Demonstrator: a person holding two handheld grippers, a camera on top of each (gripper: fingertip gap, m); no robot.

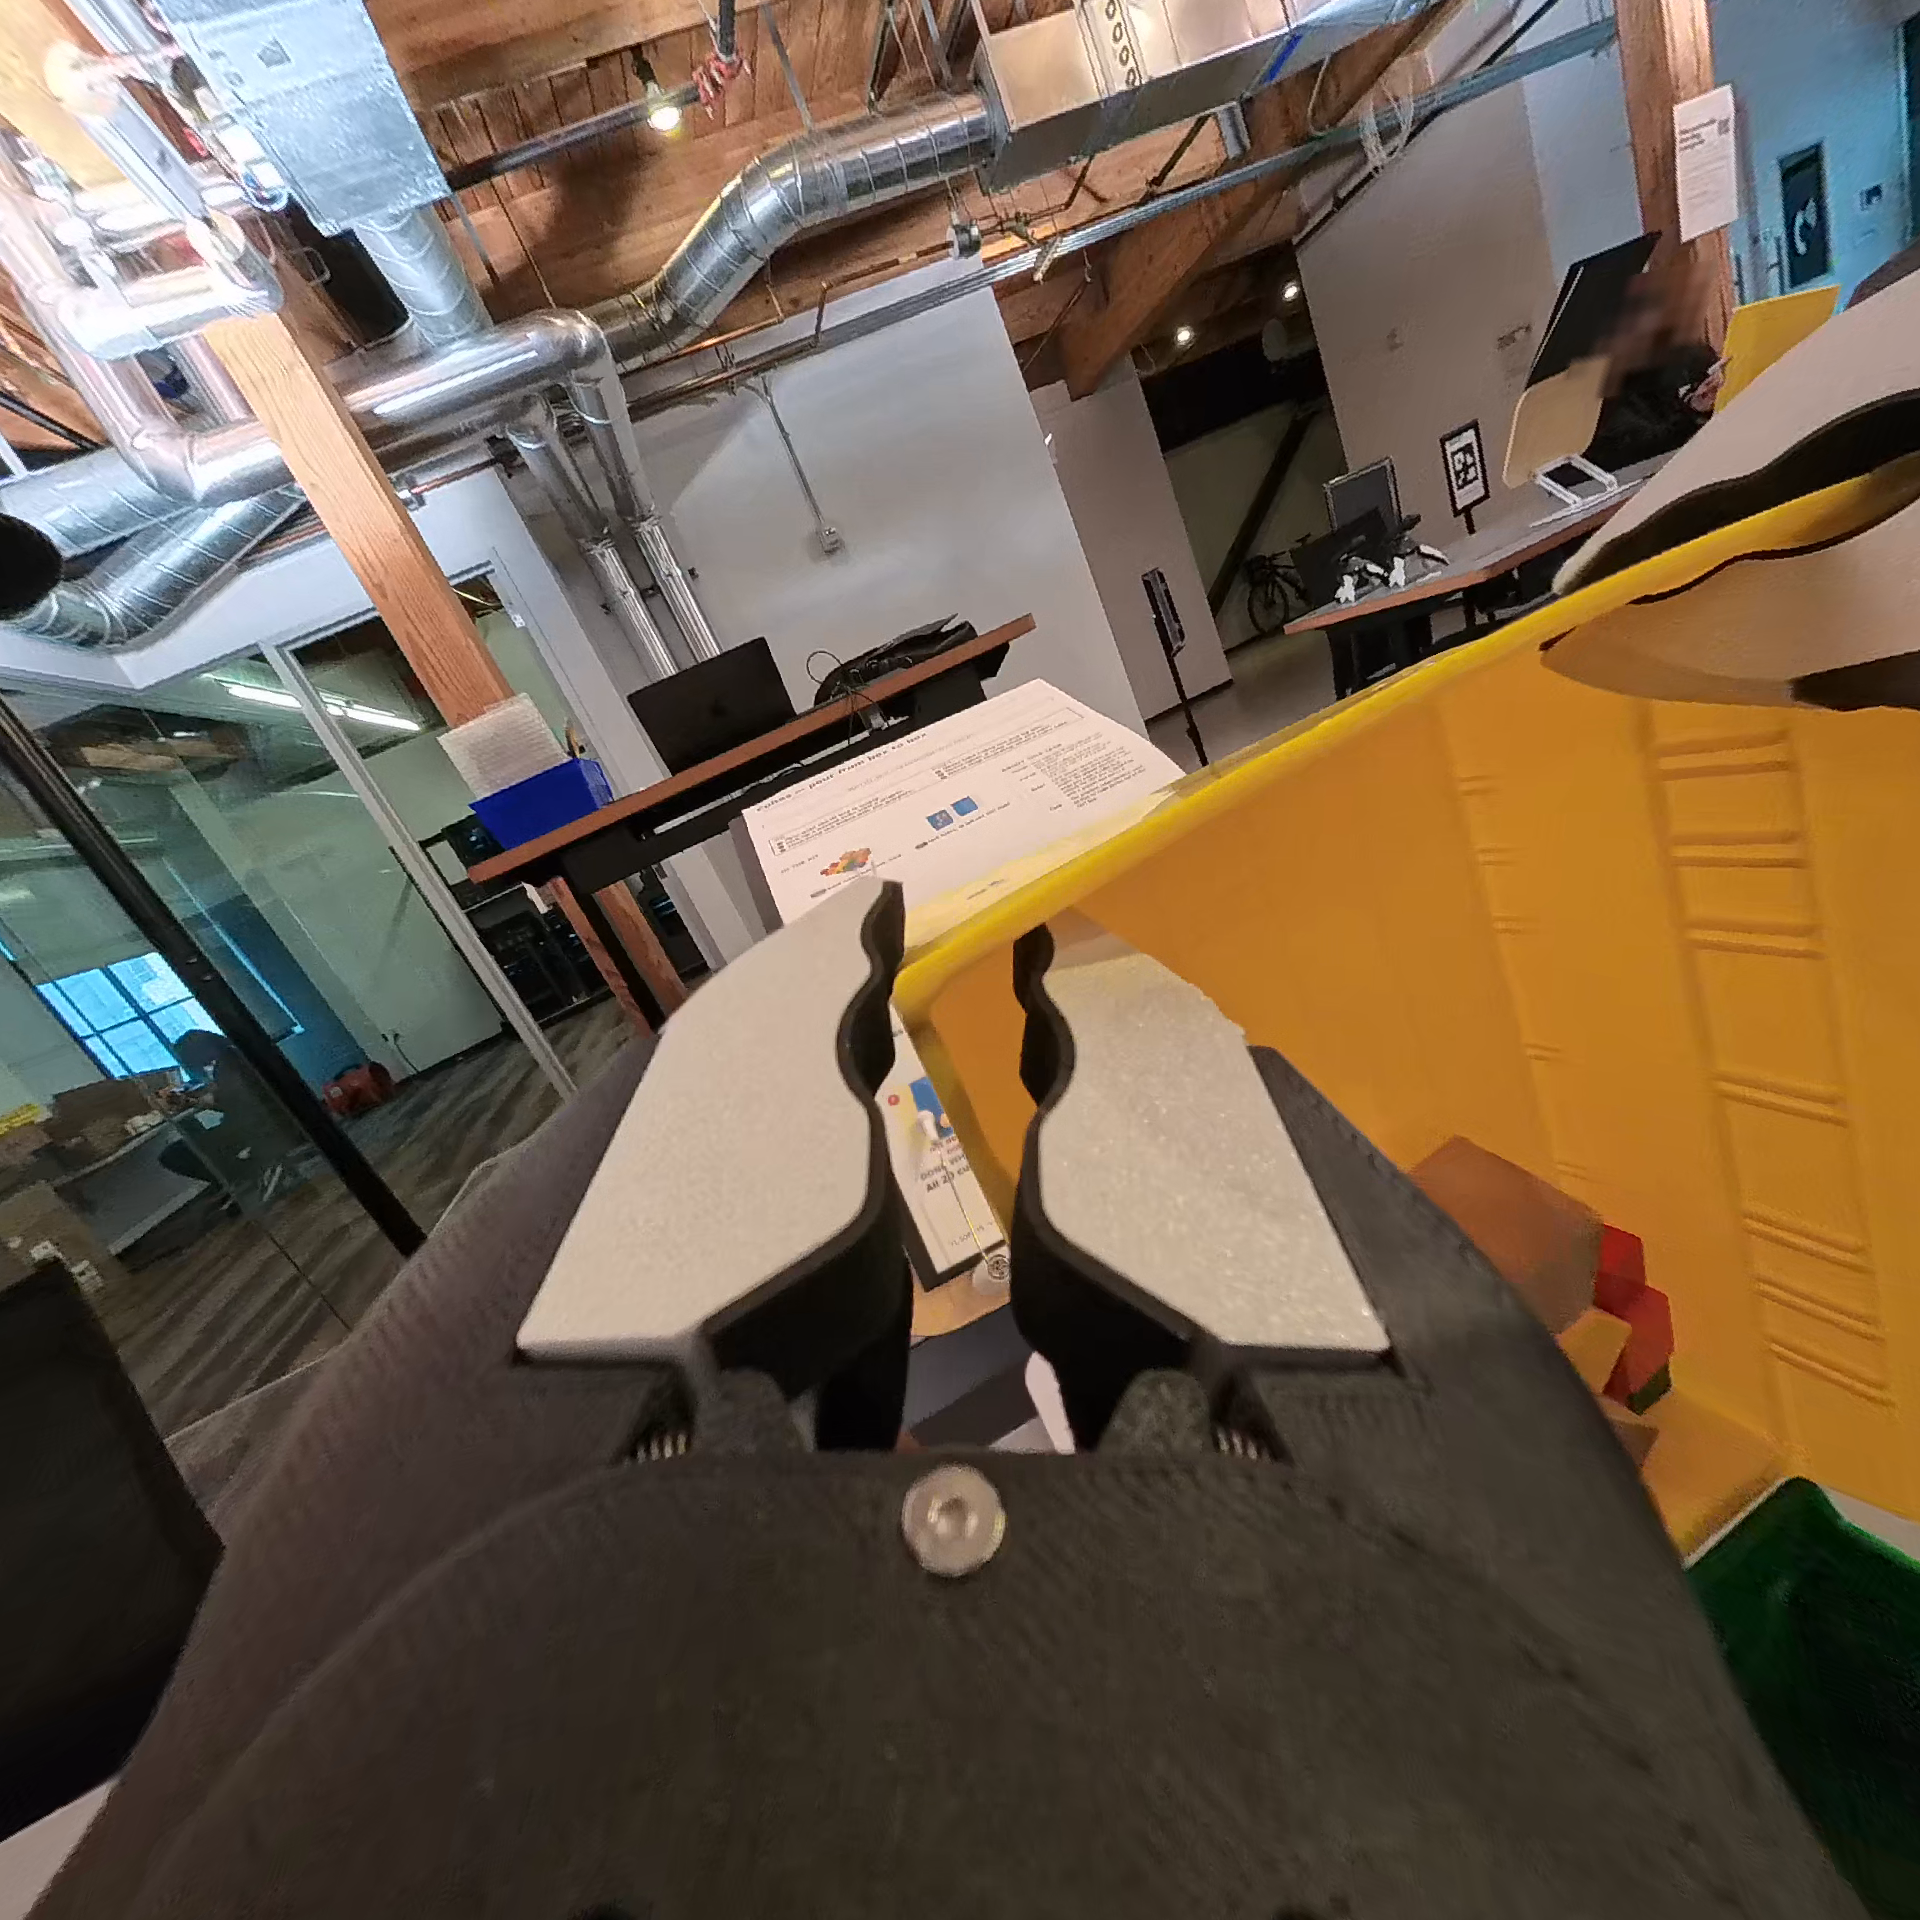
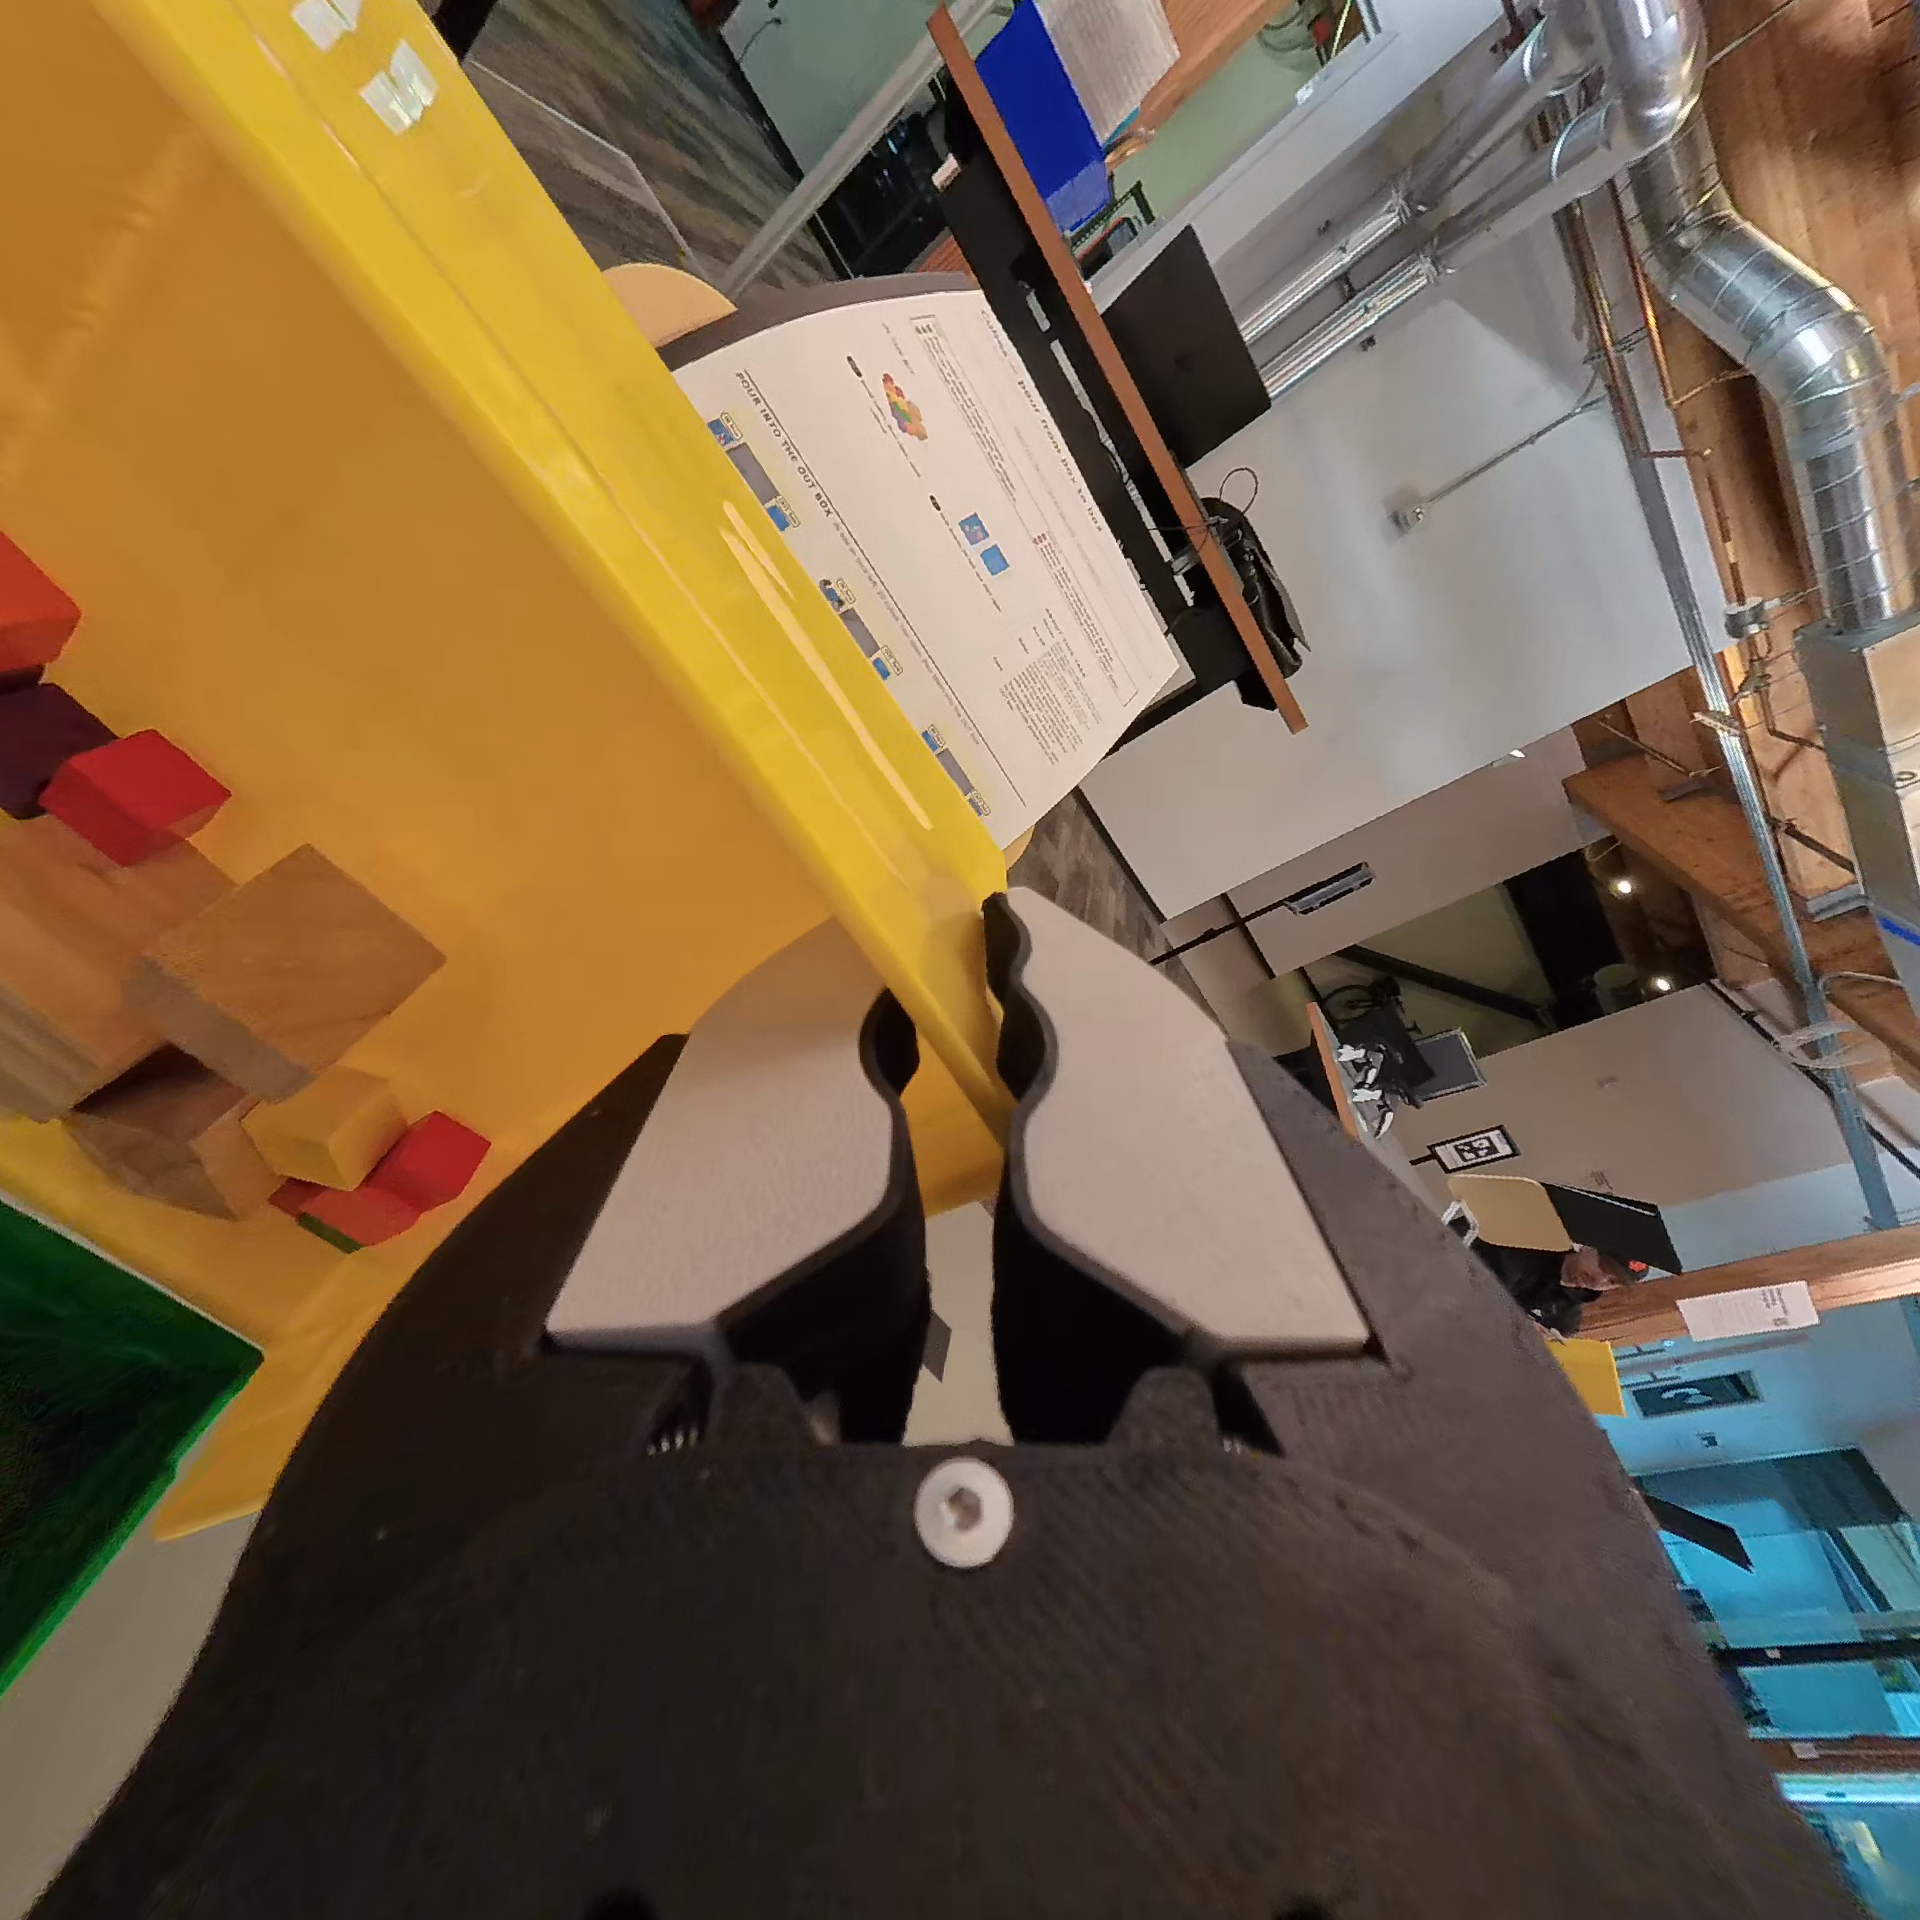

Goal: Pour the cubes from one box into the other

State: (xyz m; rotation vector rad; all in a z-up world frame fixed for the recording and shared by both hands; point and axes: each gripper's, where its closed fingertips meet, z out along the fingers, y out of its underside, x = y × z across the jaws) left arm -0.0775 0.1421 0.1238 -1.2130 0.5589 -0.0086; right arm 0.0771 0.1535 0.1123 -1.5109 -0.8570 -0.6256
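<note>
Both grippers pinch the yellow box (image 2: 343, 499) by its rim: left gripper (image 1: 954, 940), right gripper (image 2: 951, 961); it tips (cubes (image 2: 281, 966) sliding) toward the green box (image 2: 94, 1392).

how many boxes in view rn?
2. The yellow box is tilted, its rim clamped by the left gripper and right gripper, cubes inside. The green box sits below it, mostly cropped.

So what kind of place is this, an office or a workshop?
Probably an open-plan office or lab in a converted industrial building: bare metal ducts under a timber ceiling, desks with a laptop, and glass-walled rooms.
</note>
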